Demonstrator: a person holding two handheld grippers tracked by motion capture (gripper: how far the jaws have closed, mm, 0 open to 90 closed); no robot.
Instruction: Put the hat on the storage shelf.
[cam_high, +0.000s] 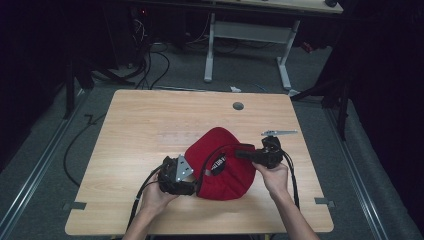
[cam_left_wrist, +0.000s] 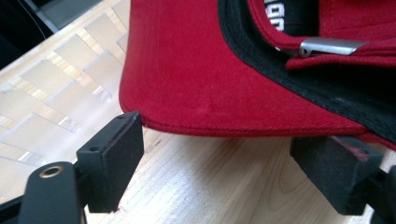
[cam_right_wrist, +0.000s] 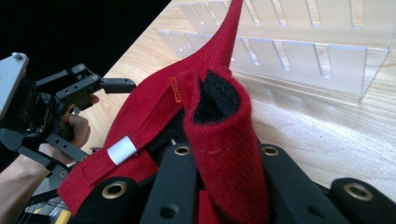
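Red cap (cam_high: 222, 167) lies lower centre on the table (cam_high: 150, 125). Right tongs (cam_right_wrist: 224, 186) are clenched on its back edge. Left tongs (cam_left_wrist: 224, 172) stand released at the brim, ungripped. Handling appears barely begun.

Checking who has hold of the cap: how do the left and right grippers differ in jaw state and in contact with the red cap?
The right gripper is shut on a fold of the red cap, whereas the left gripper stands open, its jaws apart at the cap's brim edge, not pinching it. The right lifts fabric off the wooden table; the left sits low beside it. Both are hand-held.
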